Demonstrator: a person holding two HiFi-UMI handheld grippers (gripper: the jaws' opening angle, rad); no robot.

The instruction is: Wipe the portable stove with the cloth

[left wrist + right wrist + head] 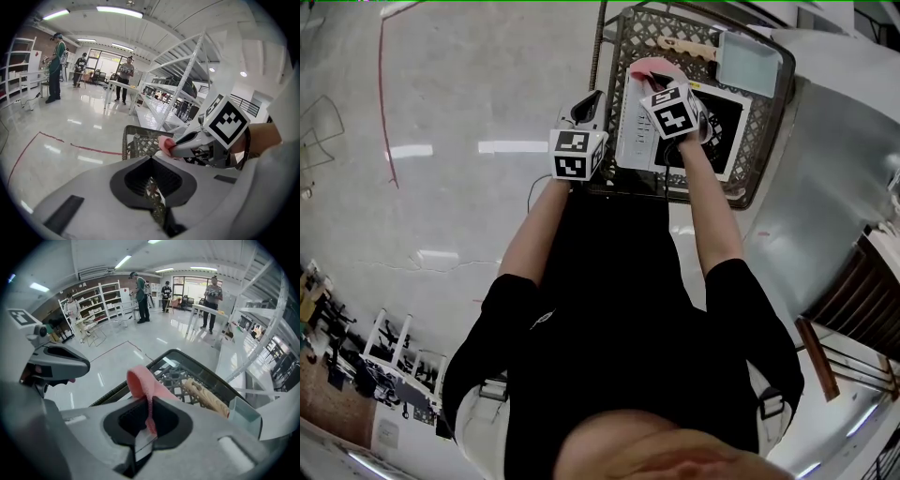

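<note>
My right gripper (149, 423) clamps pink fabric cloth (143, 380) at white portable stove (637, 141), upper centre; left gripper (151, 187) closed, empty; wiping hardly begun, I judge.

Nothing legible: the left gripper (592, 97) and right gripper (654, 82) bear only black-and-white square markers, no letters or numbers.

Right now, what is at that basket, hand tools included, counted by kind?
Grippers: 2, the left gripper and the right gripper
Pink cloth: 1
Portable stove: 1
Wooden-handled tool: 1
Basket: 1
Total: 6
</note>
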